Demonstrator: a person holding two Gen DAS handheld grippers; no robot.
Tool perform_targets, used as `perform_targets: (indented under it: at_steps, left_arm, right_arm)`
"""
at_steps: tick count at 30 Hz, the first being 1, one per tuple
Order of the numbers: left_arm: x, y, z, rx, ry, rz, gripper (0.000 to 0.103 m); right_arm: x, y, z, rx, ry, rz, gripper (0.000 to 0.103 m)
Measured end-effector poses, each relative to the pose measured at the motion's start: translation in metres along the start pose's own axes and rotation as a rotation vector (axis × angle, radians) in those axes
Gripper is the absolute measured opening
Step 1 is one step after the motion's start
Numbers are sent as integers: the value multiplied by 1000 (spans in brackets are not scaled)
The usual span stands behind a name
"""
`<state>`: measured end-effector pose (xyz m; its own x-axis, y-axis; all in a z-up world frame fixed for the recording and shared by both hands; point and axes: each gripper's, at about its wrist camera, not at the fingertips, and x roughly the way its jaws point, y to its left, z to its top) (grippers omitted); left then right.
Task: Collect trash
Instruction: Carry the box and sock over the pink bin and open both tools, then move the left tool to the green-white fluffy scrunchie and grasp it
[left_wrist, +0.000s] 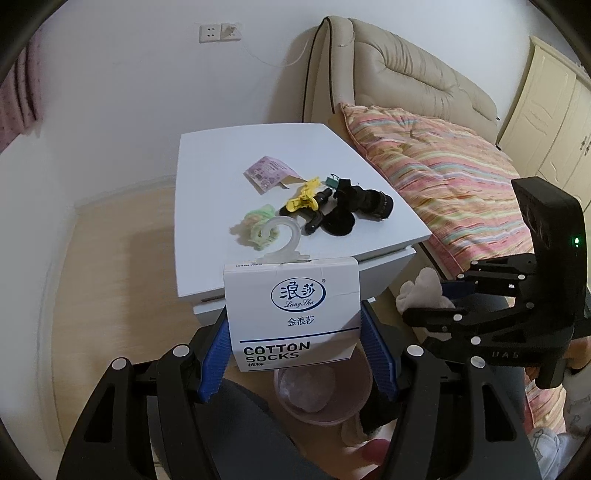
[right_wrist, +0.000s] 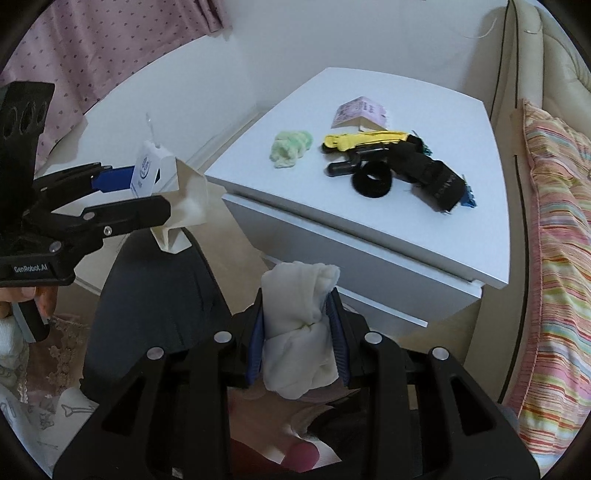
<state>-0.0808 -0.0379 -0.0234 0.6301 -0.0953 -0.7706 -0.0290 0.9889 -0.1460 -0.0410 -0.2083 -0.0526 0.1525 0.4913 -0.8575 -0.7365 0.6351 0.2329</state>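
White cardboard, a sock package (left_wrist: 293, 314) with a clear plastic hook, sits clamped between the blue pads of our left gripper (left_wrist: 295, 343), held above a pink bin (left_wrist: 321, 387). Our right gripper (right_wrist: 300, 343) squeezes a bundled white cloth (right_wrist: 299, 332), its jaws narrowed around it. Beyond both, the white nightstand (left_wrist: 207, 177) carries green fluff (left_wrist: 255, 225), a yellow clip (left_wrist: 304, 197) and black items.
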Motion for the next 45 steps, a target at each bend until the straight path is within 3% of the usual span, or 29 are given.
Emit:
perform_targets:
  at_steps: [3,5,9,20,32,35,38,40,41,42,45]
  left_arm:
    - [-1,3,0,-5,-4,2,63]
    - [-2,4,1,-6,-6,2,63]
    - [-3,4,0,-7,-8,0,63]
    - [0,-6,0,11,2,-20,63]
    - [5,-26,1,72,9,-64,62]
    - [11,-34,4,89,23,-77,39]
    - [18,-40,6,92,38,-93,39]
    - [20,-42,8,84,41,-106,53]
    - [21,-42,9,79,29,-102,83]
    - [19,-42,9,74,12,-103,97]
    - [19,-35,12,56,-5,-67,97]
  right_arm:
    - [2,4,2,-13,-1,11,39]
    - [3,5,3,-18,-4,1,66]
    - [3,5,4,-17,-10,-5,87]
    - [1,-3,0,17,-5,-24,97]
    - [-28,-24,-6,80,-57,-100,98]
    - [-35,-35,-9,110,-71,-119,98]
    - [-41,-47,-14,144,-81,-139,98]
    - [-45,-53,-17,160,-86,-147,98]
    - [-46,-56,-19,169,-88,-149,98]
    - [-47,-58,-20,174,-88,-151,98]
    - [-46,-62,-22,182,-88,-151,98]
